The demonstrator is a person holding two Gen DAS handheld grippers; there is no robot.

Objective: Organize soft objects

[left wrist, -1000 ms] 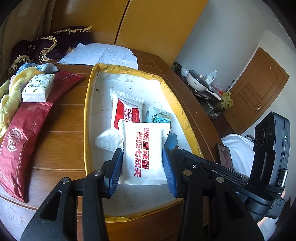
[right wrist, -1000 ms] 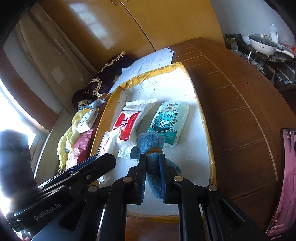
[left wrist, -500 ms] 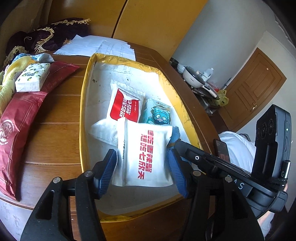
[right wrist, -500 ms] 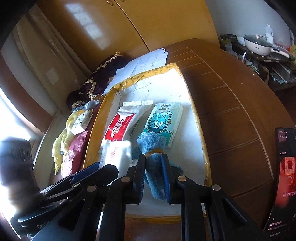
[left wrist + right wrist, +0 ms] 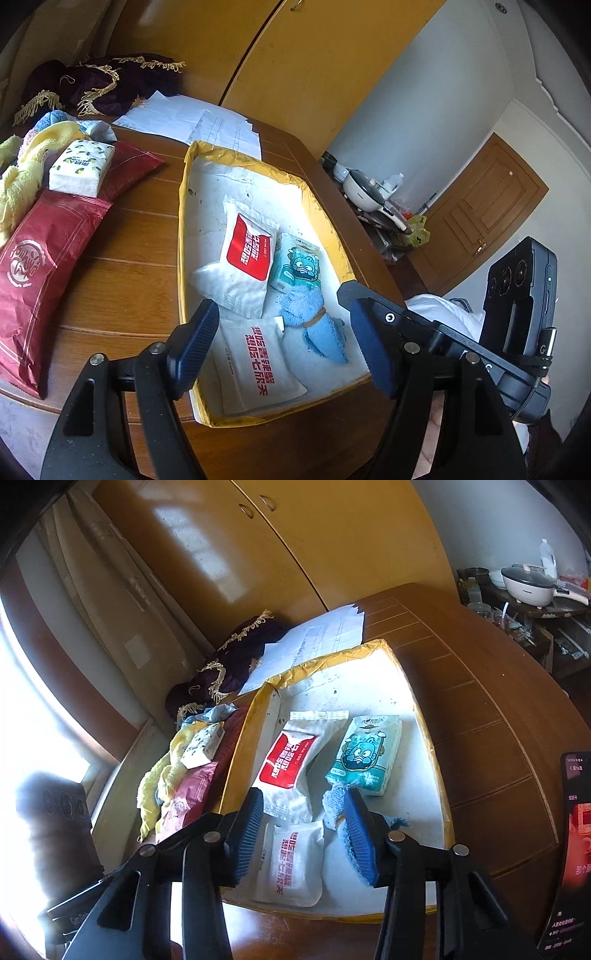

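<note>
Red snack bags (image 5: 48,266) and tissue pack (image 5: 82,168) — on surface left of tray (image 5: 181,236), nearer left gripper (image 5: 280,347); both grippers' jaws wide open, empty — right gripper (image 5: 306,834) over tray.

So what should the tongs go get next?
Probably the left tongs, open and empty, should swing over to the lemon-print tissue pack. It sits outside the yellow tray, on the red bags, while the blue towel already lies inside.
</note>
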